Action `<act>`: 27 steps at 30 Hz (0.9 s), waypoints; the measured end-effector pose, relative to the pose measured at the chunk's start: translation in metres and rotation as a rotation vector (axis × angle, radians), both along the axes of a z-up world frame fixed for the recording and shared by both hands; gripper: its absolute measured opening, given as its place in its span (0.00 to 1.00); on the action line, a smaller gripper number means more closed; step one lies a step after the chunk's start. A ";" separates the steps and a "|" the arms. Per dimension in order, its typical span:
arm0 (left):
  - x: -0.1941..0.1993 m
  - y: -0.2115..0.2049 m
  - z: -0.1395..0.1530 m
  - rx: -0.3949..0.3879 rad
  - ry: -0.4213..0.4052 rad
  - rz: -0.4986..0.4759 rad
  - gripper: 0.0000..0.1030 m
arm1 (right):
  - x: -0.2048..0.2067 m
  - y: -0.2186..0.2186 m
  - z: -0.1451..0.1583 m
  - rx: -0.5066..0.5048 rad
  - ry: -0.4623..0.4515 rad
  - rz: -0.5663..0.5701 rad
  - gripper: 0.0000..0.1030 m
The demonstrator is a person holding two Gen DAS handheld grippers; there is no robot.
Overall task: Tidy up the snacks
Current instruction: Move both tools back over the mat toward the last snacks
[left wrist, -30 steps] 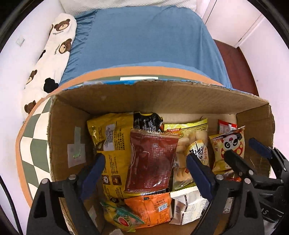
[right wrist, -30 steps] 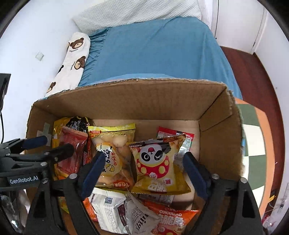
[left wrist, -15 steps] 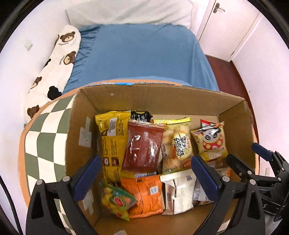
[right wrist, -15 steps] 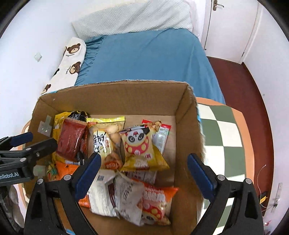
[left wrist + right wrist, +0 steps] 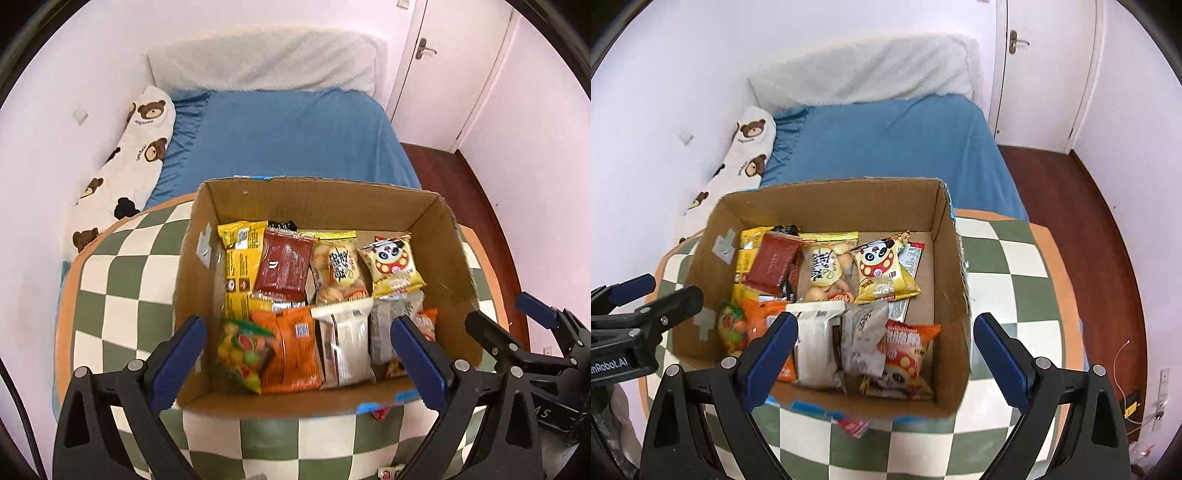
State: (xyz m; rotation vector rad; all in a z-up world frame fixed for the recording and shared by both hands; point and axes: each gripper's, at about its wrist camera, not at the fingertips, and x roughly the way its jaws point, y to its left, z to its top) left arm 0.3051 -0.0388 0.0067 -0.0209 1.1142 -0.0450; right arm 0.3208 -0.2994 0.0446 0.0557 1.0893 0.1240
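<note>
A cardboard box [image 5: 314, 201] stands on a green-and-white checked round table [image 5: 122, 280]; it also shows in the right wrist view [image 5: 831, 201]. It holds several snack packets: a dark red one [image 5: 284, 264], a yellow panda one [image 5: 391, 266], an orange one [image 5: 295, 350], a white one [image 5: 345, 343]. My left gripper [image 5: 303, 354] is open and empty above the box's near edge. My right gripper [image 5: 886, 354] is open and empty above the box's near right part. A small red packet [image 5: 854, 425] lies on the table by the box's near wall.
A bed with a blue sheet [image 5: 288, 136] and a bear-print pillow [image 5: 125, 162] lies behind the table. White walls and a door [image 5: 443, 74] stand at the back right. Dark wooden floor [image 5: 1071, 206] lies to the right of the table.
Both grippers have pulled back and up from inside the box. The whole box and the table around it now show. Both stay open and empty.
</note>
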 end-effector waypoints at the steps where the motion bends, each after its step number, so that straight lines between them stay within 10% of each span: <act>1: -0.005 -0.001 0.003 0.001 -0.008 0.001 0.99 | -0.009 -0.001 0.006 0.001 -0.014 0.001 0.95; 16: -0.104 0.000 0.031 0.043 -0.107 0.006 0.99 | -0.109 -0.015 0.046 0.084 -0.096 -0.044 0.95; 27: -0.143 -0.019 -0.088 0.187 0.159 -0.045 0.99 | -0.171 -0.037 -0.113 0.225 0.364 -0.062 0.95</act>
